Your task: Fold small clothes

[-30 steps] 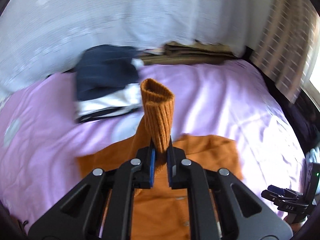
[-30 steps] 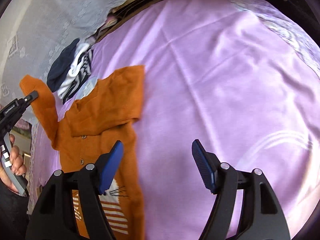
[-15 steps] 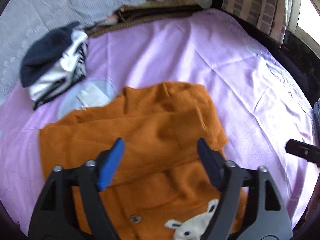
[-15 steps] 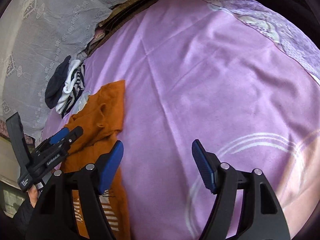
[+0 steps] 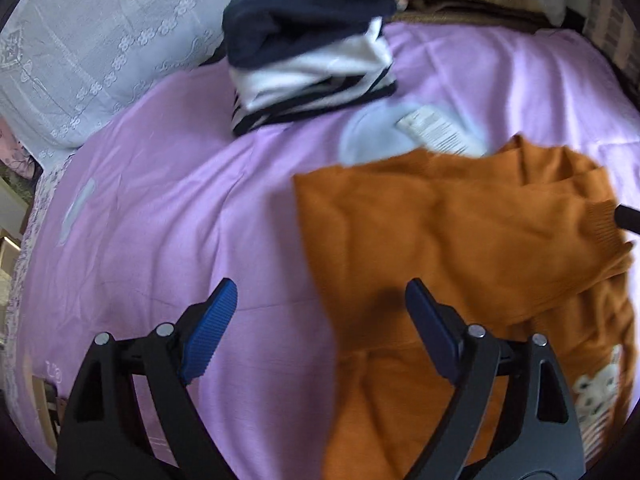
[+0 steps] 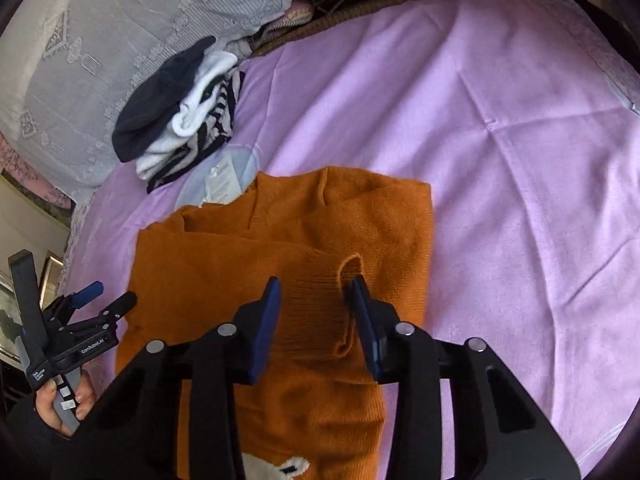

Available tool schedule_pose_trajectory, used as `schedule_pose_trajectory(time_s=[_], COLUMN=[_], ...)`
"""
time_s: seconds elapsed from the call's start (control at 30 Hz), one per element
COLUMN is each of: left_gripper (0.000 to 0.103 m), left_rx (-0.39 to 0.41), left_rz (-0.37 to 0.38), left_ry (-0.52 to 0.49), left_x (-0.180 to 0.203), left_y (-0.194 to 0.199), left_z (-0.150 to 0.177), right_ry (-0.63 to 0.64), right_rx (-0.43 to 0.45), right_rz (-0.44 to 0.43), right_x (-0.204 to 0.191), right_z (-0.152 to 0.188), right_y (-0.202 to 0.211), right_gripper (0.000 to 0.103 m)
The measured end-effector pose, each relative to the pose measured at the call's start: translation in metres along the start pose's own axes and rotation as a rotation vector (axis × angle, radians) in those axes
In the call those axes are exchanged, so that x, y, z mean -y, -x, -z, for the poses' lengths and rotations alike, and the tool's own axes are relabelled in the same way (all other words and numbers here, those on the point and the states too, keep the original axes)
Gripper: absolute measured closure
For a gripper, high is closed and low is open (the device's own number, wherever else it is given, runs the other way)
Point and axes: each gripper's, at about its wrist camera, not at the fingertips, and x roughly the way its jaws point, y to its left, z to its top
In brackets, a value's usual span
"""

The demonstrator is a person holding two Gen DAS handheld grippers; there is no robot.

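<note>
Since a second ago the left gripper (image 5: 316, 330) has let go of the ribbed sleeve cuff (image 6: 320, 312) and now hovers empty, jaws spread wide, over the left edge of the orange sweater (image 5: 440, 240), while the right gripper (image 6: 316, 320) has come in over that cuff, jaws partly open on either side of it, not clamped. Sweater lies flat on the lilac bedsheet (image 6: 500, 140), knitted, sleeves folded across the chest, a white animal motif (image 5: 598, 388) on its front, near a folded navy-and-striped pile (image 5: 308, 52).
</note>
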Motion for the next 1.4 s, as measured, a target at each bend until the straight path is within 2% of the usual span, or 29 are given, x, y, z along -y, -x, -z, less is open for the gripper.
schedule_pose_trajectory(time_s=[0.07, 0.1, 0.17, 0.23, 0.3, 0.37, 0.43, 0.5, 0.53, 0.6, 0.67, 0.73, 0.8, 0.87, 0.97, 1.03, 1.1, 1.13, 1.2, 1.3, 1.4], left_gripper=[0.012, 0.011, 0.002, 0.002, 0.004, 0.005, 0.004, 0.004, 0.004, 0.004, 0.002, 0.002, 0.002, 0.004, 0.003, 0.003, 0.003, 0.002, 0.002, 0.002, 0.002], left_rx=[-0.058, -0.087, -0.087, -0.094, -0.065, 0.020, 0.076, 0.079, 0.071, 0.000, -0.086, -0.109, -0.101, -0.057, 0.010, -0.002, -0.051, -0.072, -0.065, -0.079, 0.018], left_rz=[-0.015, 0.003, 0.020, 0.032, 0.032, 0.041, 0.078, 0.076, 0.063, 0.064, 0.011, 0.043, 0.045, 0.010, 0.055, 0.072, 0.033, 0.021, 0.044, 0.061, 0.077], left_ry=[0.000, 0.010, 0.062, 0.093, 0.108, 0.090, 0.059, 0.034, 0.034, 0.021, 0.010, 0.039, 0.059, 0.061, 0.044, 0.008, -0.036, -0.042, 0.030, 0.096, 0.097], left_x=[-0.004, -0.006, -0.016, -0.023, -0.029, -0.031, -0.027, -0.019, -0.016, -0.010, -0.004, -0.009, -0.014, -0.018, -0.020, -0.015, -0.005, -0.007, -0.013, -0.020, -0.023], left_y=[-0.022, -0.033, -0.041, -0.042, -0.027, -0.006, 0.005, 0.000, -0.006, -0.036, -0.065, -0.077, -0.072, -0.055, -0.025, -0.018, -0.028, -0.033, -0.036, -0.031, -0.002], left_z=[0.004, 0.008, 0.012, 0.013, 0.010, 0.003, -0.010, -0.026, -0.033, -0.048, -0.048, -0.046, -0.047, -0.044, -0.030, -0.009, 0.012, 0.022, 0.034, 0.027, 0.016], right_ry=[0.014, 0.027, 0.024, -0.020, -0.049, -0.037, -0.014, -0.013, -0.021, -0.046, -0.046, -0.041, -0.021, 0.027, 0.092, 0.133, 0.144, 0.154, 0.210, 0.225, 0.209], right_rx=[-0.049, -0.046, -0.043, -0.043, 0.021, 0.056, 0.034, 0.025, 0.013, -0.039, -0.019, -0.020, 0.015, 0.040, 0.022, -0.012, -0.063, -0.048, -0.028, -0.033, 0.050], right_rz=[0.037, 0.040, 0.020, -0.014, -0.023, -0.027, -0.006, 0.029, 0.033, 0.030, 0.017, 0.027, 0.039, 0.033, 0.021, 0.054, 0.096, 0.099, 0.129, 0.150, 0.108], right_x=[0.007, 0.010, 0.014, 0.021, 0.028, 0.029, 0.027, 0.029, 0.032, 0.039, 0.042, 0.039, 0.033, 0.020, 0.002, -0.005, -0.002, -0.001, -0.008, -0.015, -0.025], right_z=[0.004, 0.006, 0.007, 0.004, 0.000, -0.006, -0.019, -0.030, -0.033, -0.039, -0.042, -0.043, -0.041, -0.031, -0.008, 0.013, 0.029, 0.036, 0.039, 0.037, 0.036], right_y=[-0.019, -0.022, -0.020, -0.012, 0.009, 0.019, 0.012, -0.003, -0.011, -0.035, -0.035, -0.028, -0.012, 0.006, 0.013, 0.009, -0.005, -0.007, -0.006, 0.004, 0.027], right_gripper=[0.074, 0.076, 0.077, 0.076, 0.076, 0.076, 0.076, 0.076, 0.076, 0.075, 0.076, 0.075, 0.074, 0.073, 0.067, 0.063, 0.061, 0.061, 0.060, 0.060, 0.059])
